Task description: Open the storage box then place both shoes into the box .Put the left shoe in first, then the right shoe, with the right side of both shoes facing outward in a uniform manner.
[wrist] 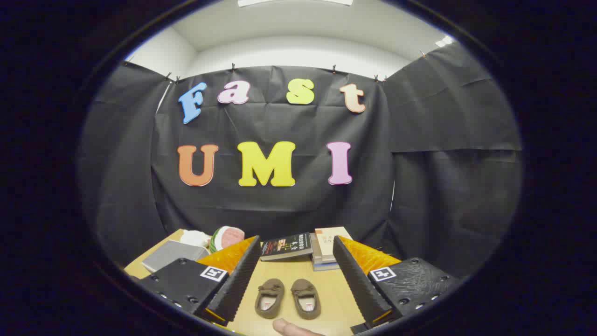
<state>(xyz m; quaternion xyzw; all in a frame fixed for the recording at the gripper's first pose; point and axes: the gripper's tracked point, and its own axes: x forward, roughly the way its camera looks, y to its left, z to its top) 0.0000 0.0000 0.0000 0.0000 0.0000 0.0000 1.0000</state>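
Observation:
Two small brown slip-on shoes lie side by side on the wooden table (289, 273), between and just ahead of my fingers, toes pointing away. The left shoe (269, 297) is nearer my left finger, the right shoe (306, 297) nearer my right finger. My gripper (294, 289) is open, its fingers wide apart on either side of the pair and touching neither. A grey flat box (172, 254) rests on the table beyond my left finger, lid down.
A dark book (287, 246) and a stack of lighter books (329, 247) lie at the back of the table. A white and green-pink soft item (224, 238) sits behind the grey box. A fingertip (291, 328) shows near the shoes.

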